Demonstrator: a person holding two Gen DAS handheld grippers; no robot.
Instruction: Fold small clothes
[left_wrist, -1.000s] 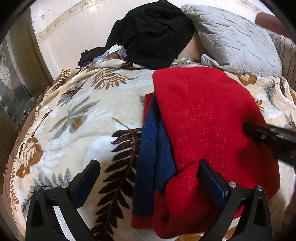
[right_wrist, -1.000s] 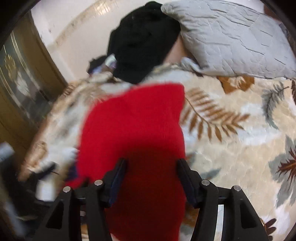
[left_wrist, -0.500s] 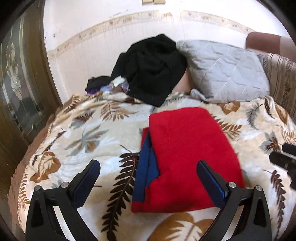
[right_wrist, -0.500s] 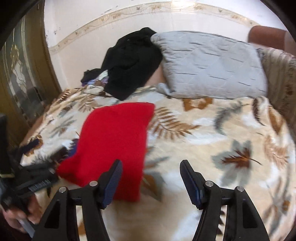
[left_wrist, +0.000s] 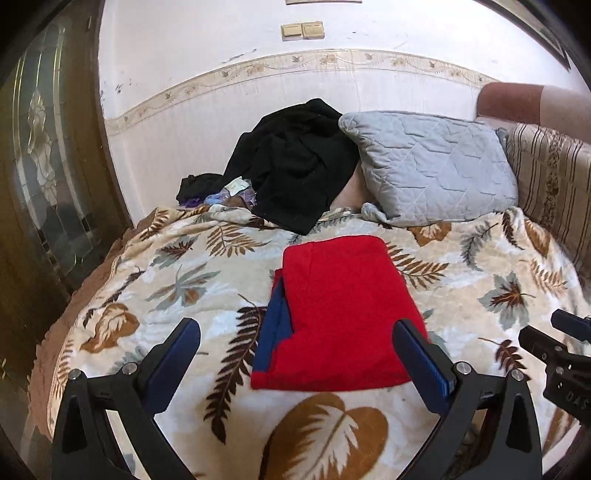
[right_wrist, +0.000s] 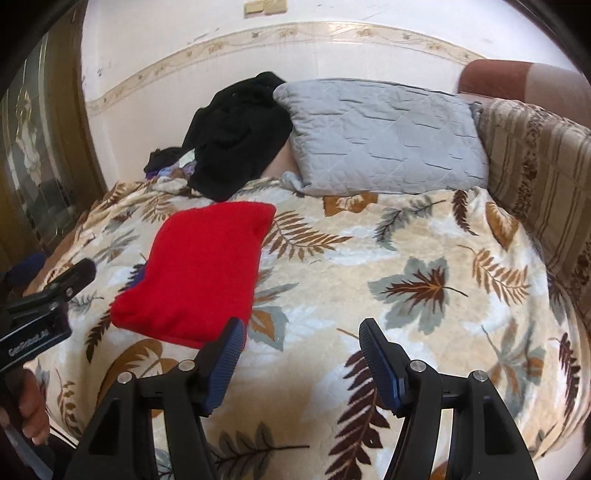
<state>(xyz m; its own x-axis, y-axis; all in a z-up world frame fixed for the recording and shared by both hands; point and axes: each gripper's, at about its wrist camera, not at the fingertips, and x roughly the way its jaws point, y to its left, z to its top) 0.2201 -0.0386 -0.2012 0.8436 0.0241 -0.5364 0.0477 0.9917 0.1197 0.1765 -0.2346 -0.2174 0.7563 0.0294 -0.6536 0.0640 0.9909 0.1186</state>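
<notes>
A folded red garment (left_wrist: 340, 314) with a blue part along its left edge lies flat on the leaf-patterned blanket (left_wrist: 155, 288). It also shows in the right wrist view (right_wrist: 199, 269). My left gripper (left_wrist: 295, 354) is open and empty, held above and in front of the garment's near edge. My right gripper (right_wrist: 301, 354) is open and empty over bare blanket, to the right of the garment. The left gripper (right_wrist: 55, 291) shows at the left edge of the right wrist view.
A black garment pile (left_wrist: 295, 162) and a grey quilted pillow (left_wrist: 428, 166) lie at the bed's far end against the wall. A striped cushion (left_wrist: 550, 177) is at the right. A dark glass-panelled door (left_wrist: 40, 184) stands at the left.
Both grippers have let go of the red garment and pulled back and up. The garment now lies flat and folded, farther from both cameras.
</notes>
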